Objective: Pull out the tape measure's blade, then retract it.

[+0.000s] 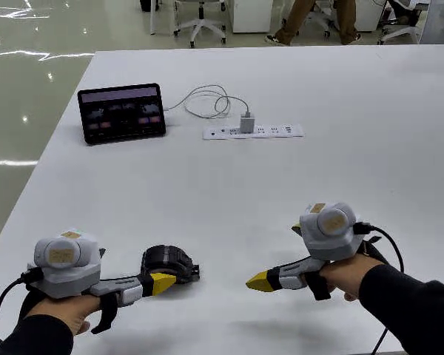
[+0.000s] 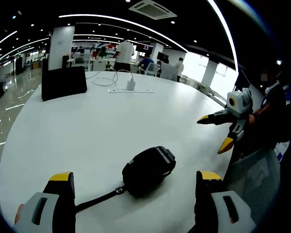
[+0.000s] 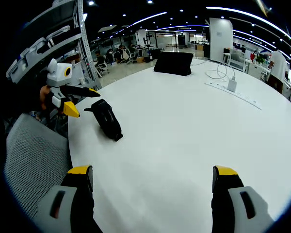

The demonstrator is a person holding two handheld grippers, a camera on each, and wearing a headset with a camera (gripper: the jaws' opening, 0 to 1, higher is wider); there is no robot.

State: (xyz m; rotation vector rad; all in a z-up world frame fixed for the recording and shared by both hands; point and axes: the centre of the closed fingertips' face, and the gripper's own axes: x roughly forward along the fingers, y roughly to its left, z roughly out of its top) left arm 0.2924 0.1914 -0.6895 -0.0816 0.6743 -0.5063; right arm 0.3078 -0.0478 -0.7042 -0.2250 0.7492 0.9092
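A black tape measure (image 1: 169,262) lies on the white table (image 1: 229,200) near its front edge, with its blade inside. In the left gripper view the tape measure (image 2: 149,169) sits just ahead of my left gripper (image 2: 136,177), between the line of its open yellow-tipped jaws, and a black strap trails toward the left jaw. In the head view my left gripper (image 1: 166,278) is right beside the case. My right gripper (image 1: 257,282) points left at it from a short way off, open and holding nothing. The right gripper view shows the tape measure (image 3: 106,119) ahead on the left of my right gripper (image 3: 153,171).
A dark tablet (image 1: 121,112) stands at the back left. A white power strip (image 1: 253,132) holds a charger (image 1: 247,123) and a looped white cable (image 1: 207,100). Beyond the far edge are office chairs and a person's legs (image 1: 318,18). The table's left edge runs diagonally.
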